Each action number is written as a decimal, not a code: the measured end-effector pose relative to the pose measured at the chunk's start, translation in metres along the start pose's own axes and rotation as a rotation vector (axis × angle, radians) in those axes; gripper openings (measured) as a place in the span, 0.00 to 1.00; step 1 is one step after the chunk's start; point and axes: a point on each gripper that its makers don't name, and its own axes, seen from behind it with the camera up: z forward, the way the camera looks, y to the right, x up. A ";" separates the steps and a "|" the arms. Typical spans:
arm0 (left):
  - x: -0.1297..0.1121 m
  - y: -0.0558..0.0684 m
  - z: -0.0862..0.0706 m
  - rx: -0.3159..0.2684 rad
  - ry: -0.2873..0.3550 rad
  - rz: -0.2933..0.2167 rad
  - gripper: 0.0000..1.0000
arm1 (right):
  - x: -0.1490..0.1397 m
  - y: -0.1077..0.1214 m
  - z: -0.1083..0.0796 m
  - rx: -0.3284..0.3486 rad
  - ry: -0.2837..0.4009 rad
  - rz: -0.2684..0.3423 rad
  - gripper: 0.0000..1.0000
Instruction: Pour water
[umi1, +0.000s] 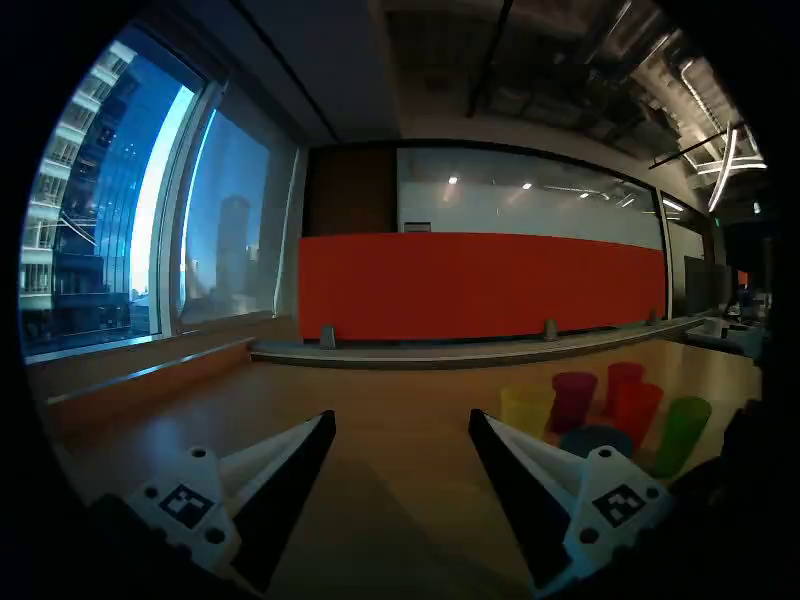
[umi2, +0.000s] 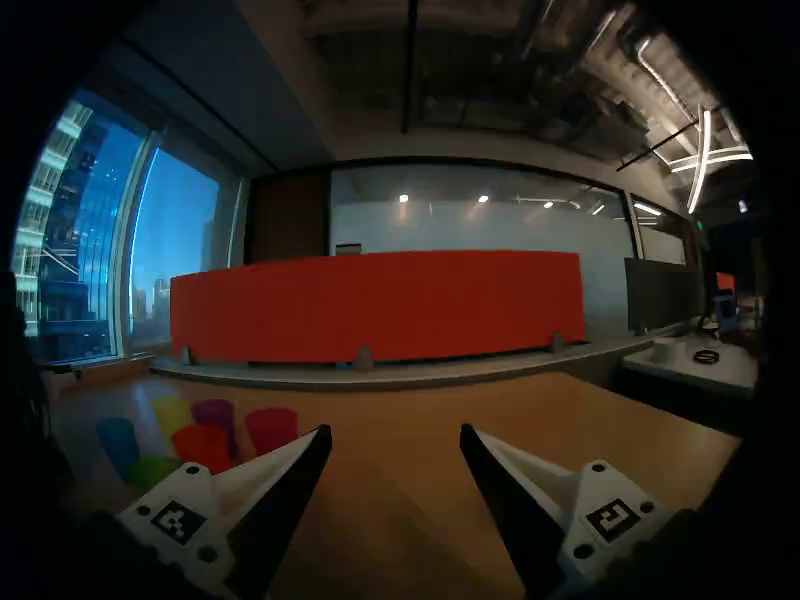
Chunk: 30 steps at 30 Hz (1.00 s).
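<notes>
Fingers (umi1: 270, 470) of the left gripper (umi1: 400, 417) are standing wide apart over the wooden table (umi1: 400, 540), gripping nothing. The right gripper (umi2: 393, 432) is holding its fingers (umi2: 265, 480) equally spread and empty. A red partition (umi1: 480, 285) is running along the table's far edge. A cluster of coloured cups (umi1: 638, 410) is standing upright on the surface, short of that far edge. It is appearing just beyond the right-hand finger in the left gripper view and behind the left-hand finger in the right gripper view. Cup contents cannot be determined.
</notes>
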 end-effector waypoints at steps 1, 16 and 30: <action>0.000 0.000 0.000 0.000 0.000 0.000 0.99 | 0.000 0.001 0.000 -0.001 -0.002 0.000 0.99; 0.000 0.000 0.000 0.000 0.000 0.000 0.99 | -0.004 -0.001 -0.001 -0.004 -0.011 -0.034 0.99; 0.000 0.000 0.000 0.000 0.000 0.000 1.00 | -0.007 0.002 -0.003 -0.017 -0.012 -0.047 0.99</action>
